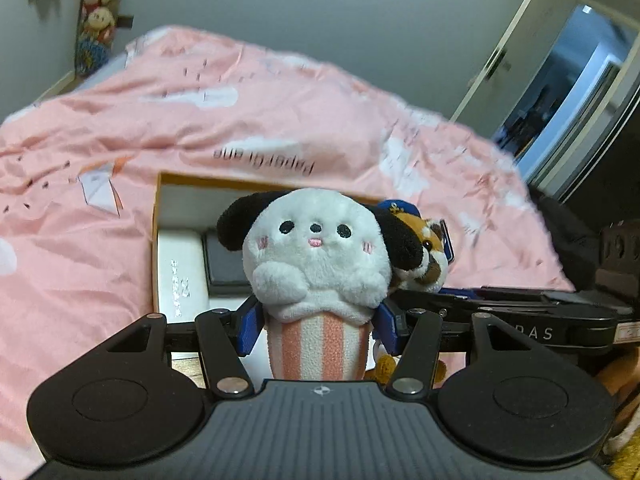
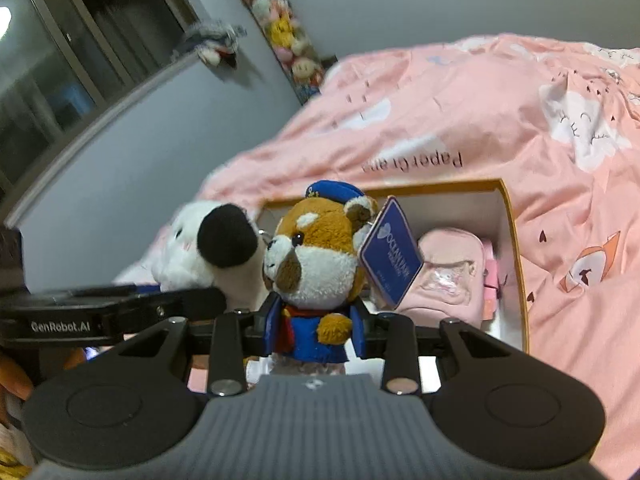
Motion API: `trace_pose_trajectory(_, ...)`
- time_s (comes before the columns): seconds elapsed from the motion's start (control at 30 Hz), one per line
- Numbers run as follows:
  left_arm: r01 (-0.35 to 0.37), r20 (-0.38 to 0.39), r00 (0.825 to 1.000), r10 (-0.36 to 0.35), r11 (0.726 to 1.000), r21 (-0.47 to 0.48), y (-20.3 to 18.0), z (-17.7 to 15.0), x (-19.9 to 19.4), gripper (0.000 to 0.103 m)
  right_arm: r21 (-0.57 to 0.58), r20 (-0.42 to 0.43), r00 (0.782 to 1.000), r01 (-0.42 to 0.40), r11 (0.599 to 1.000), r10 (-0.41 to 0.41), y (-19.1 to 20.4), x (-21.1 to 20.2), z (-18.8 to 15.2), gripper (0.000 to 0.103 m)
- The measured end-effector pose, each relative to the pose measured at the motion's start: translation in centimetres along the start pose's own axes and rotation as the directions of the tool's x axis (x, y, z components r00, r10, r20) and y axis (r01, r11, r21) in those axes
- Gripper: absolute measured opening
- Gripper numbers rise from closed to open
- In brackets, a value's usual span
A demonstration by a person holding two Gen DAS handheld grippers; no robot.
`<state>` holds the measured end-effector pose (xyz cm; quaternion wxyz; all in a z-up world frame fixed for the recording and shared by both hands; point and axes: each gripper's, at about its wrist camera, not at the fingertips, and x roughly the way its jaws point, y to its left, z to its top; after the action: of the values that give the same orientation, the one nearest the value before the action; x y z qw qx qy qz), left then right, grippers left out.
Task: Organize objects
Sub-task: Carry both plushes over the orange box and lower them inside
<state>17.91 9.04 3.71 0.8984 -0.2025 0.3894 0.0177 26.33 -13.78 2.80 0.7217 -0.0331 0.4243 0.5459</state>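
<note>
My left gripper (image 1: pixel 318 330) is shut on a white plush dog (image 1: pixel 316 256) with black ears and a pink-striped base, held upright above the bed. My right gripper (image 2: pixel 314 330) is shut on a brown plush animal (image 2: pixel 316 260) in a blue cap and blue coat, with a blue tag (image 2: pixel 392 252). The two toys are side by side: the brown plush shows in the left wrist view (image 1: pixel 428 256), the white dog in the right wrist view (image 2: pixel 208 248). An open orange-rimmed box (image 1: pixel 160 184) lies on the bed just beyond both toys; it also shows in the right wrist view (image 2: pixel 516 240).
The box holds a white case (image 1: pixel 180 276), a dark flat item (image 1: pixel 224 260) and a pink pouch (image 2: pixel 448 272). A pink patterned quilt (image 1: pixel 280 112) covers the bed. Plush toys hang on the wall (image 2: pixel 284 36). A window (image 2: pixel 48 60) is at the left, a doorway (image 1: pixel 560 92) at the right.
</note>
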Motion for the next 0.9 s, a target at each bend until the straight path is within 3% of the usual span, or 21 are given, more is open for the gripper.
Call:
trace_pose_trajectory(0.27, -0.061, -0.135, 0.990, 0.051, 0.996, -0.072, 2.2, -0.3, 4.5, 0.065, 0.106, -0.137, 0.989, -0.037, 0.994, 0.052, -4.0, 4.9, 0.8, 0.036)
trace_pose_trajectory(0.43, -0.099, -0.216, 0.973, 0.076, 0.990, -0.096, 3.0, -0.5, 6.4, 0.065, 0.123, -0.188, 0.981, -0.026, 0.992, 0.049, -4.7, 7.1, 0.9, 0.036)
trace_pose_trajectory(0.77, -0.156, -0.330, 0.933, 0.140, 0.988, -0.021, 2.3, -0.9, 9.2, 0.068, 0.149, -0.292, 0.955, -0.015, 0.989, 0.058, -6.7, 10.3, -0.6, 0.036)
trace_pose_trajectory(0.9, -0.157, -0.346, 0.926, 0.149, 0.988, 0.006, 2.3, -1.4, 9.6, 0.071, 0.135, -0.325, 0.944, -0.018, 0.991, 0.061, -6.8, 11.2, -1.0, 0.037)
